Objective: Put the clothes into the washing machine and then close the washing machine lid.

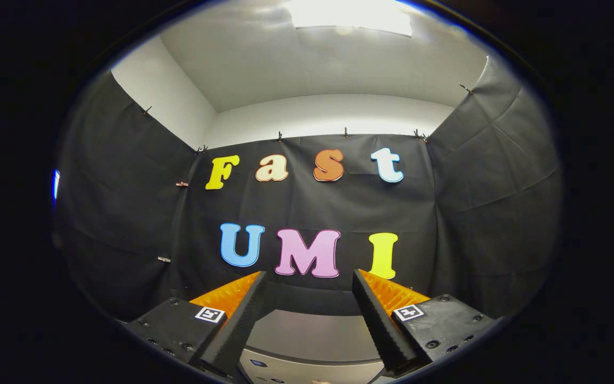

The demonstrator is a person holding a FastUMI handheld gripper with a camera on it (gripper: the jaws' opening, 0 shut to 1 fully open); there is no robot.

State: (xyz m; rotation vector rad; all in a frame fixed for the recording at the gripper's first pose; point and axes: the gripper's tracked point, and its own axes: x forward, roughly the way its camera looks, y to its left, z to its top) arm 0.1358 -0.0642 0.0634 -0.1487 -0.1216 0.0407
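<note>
Fingers of the gripper [309,277] are standing wide apart, holding nothing, aiming at the booth wall. Washing machine [312,336] top is lying below, between them; I cannot tell where the clothes are. Descending blind is risking a knock against the machine.

My hand-held gripper [307,290] is wide open, nothing between my fingers. The washing machine [312,341] sits below; the wall is beyond.
</note>
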